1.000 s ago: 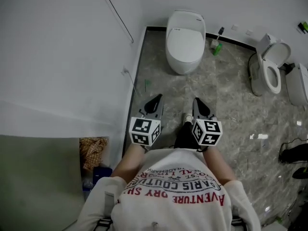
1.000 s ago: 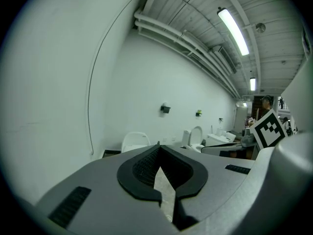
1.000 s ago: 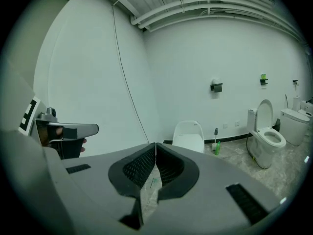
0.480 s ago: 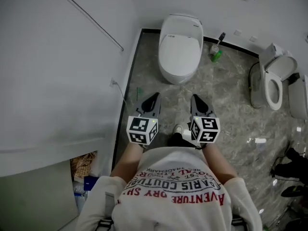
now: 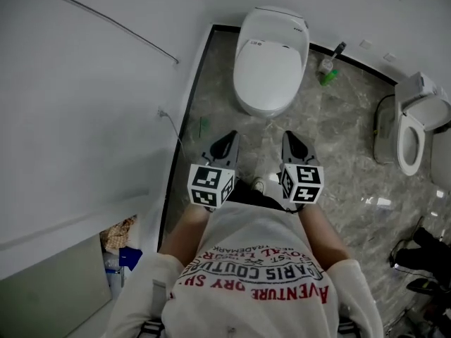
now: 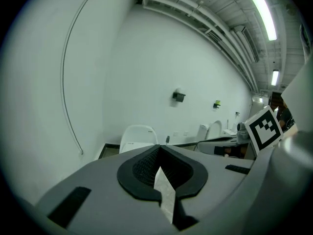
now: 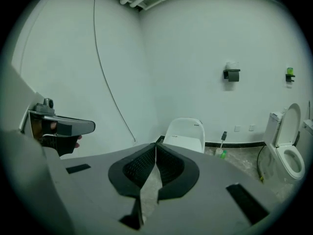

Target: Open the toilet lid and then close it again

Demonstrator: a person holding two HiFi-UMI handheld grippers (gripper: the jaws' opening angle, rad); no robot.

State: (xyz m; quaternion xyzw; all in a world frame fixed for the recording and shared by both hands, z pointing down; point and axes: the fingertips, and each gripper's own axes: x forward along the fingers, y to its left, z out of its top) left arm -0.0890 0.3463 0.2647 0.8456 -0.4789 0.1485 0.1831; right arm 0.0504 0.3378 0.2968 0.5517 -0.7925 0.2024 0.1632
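We have stepped nearer the toilet (image 5: 262,101), its lid (image 5: 269,65) still down and out of reach; our left tool (image 5: 230,139) and right tool (image 5: 290,139) are clenched, empty.

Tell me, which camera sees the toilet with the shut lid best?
The head view: the whole toilet shows from above, lid down. Both gripper views show it small and far off, with its lower part cut off.

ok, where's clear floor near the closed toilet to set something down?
Free: the floor just in front of the closed toilet, and the wide patch between it and the open-lid toilet. Tight: the strip between the closed toilet and the left wall. Crowded: toilet brush and a green item at its right rear, dark clutter lower right.
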